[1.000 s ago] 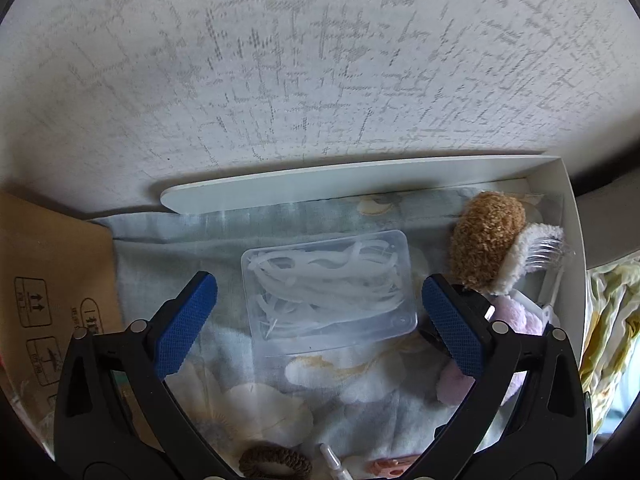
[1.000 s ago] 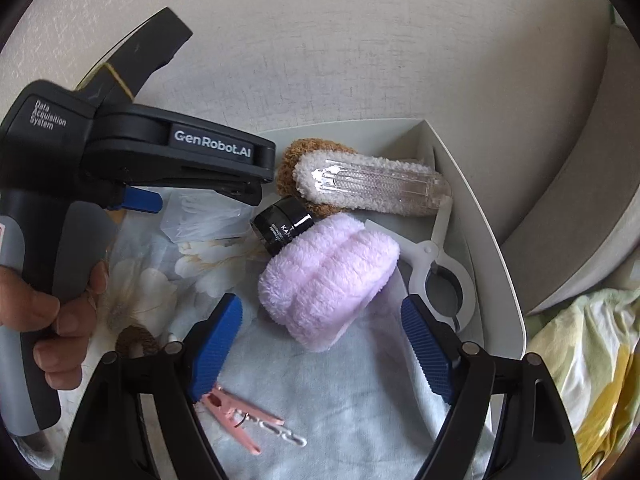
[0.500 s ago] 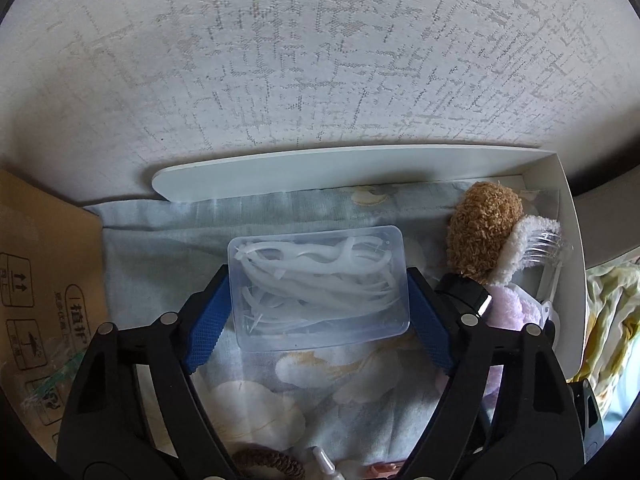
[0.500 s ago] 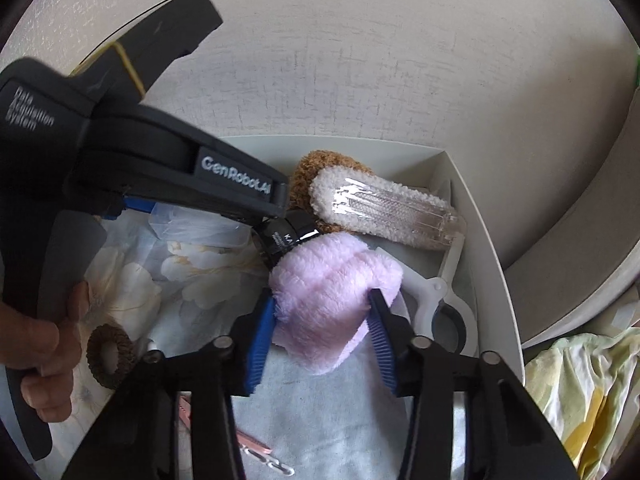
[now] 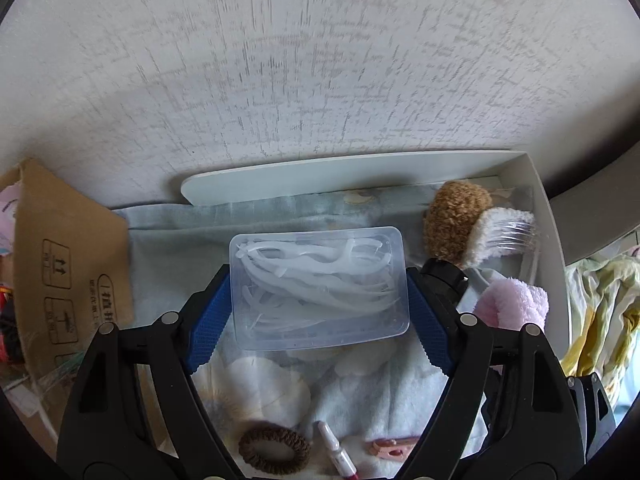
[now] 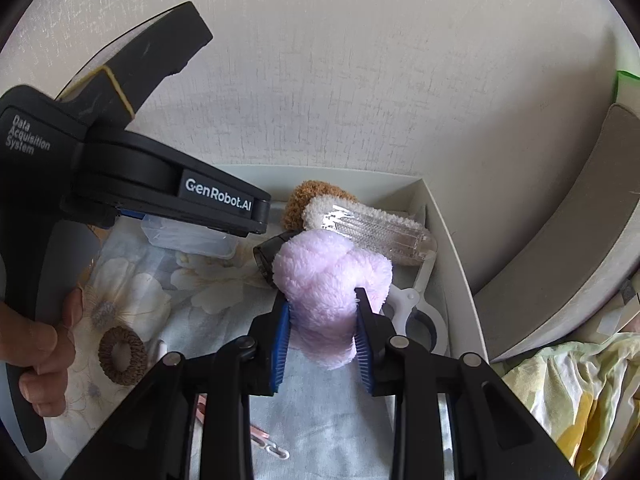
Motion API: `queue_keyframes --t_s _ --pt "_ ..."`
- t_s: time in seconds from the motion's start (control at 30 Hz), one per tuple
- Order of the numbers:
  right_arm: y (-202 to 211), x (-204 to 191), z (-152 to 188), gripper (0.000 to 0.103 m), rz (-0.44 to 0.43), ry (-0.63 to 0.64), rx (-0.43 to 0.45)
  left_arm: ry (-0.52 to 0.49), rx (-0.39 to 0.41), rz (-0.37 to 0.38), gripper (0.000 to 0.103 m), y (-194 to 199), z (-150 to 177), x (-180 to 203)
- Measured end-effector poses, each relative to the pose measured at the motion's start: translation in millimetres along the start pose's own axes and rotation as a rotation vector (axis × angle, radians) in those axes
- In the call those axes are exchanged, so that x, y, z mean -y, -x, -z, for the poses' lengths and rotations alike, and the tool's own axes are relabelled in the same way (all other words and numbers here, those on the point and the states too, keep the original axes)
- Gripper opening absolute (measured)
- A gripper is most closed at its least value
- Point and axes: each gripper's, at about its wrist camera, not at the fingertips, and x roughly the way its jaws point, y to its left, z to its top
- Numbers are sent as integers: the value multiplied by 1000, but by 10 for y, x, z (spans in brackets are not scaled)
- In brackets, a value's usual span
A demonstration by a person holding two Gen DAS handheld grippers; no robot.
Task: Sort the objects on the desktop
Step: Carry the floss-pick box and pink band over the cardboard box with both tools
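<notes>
**Two grippers, two loads over the white tray**

Both grippers are working inside the same white tray, which is sitting against a textured wall and is lined with a pale floral cloth.

On my left wrist view, I am seeing the left gripper clamping a clear plastic box of white floss picks, one blue pad pressing on each short end of the box. The box is sitting level between the pads, above the cloth. Just beside it on the right a small black jar is showing, and beyond that a brown fuzzy clip is lying against a white fuzzy clip with clear teeth in the tray's far right corner. Near the bottom edge a brown hair tie, a small vial and a pink peg are lying on the cloth. A cardboard box is standing at the left.

On my right wrist view, the right gripper is squeezing a pink fluffy scrunchie; its jaws are closing, and the pads are digging into the soft pile on both sides. The scrunchie is bulging above the fingertips, in front of the black jar and the fuzzy clips. A white ring-shaped plastic piece is lying behind it by the tray's right wall. A hand is gripping the left tool's handle at the left edge.
</notes>
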Motion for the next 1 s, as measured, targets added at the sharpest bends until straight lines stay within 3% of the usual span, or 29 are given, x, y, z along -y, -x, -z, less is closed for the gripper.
queue_keyframes --t_s 0.3,0.57,0.8,1.0 --pt "199 -2 -149 27 27 -15 28 -1 64 66 81 643 113 -27" --pt "743 -115 -282 27 4 -32 75 7 155 96 81 1364 111 -309" --pt "1068 -379 -518 27 -79 -37 128 50 229 49 81 1783 298 -923" --pt "1267 -925 -777 27 -132 42 181 136 266 -17 81 2102 468 -1646"
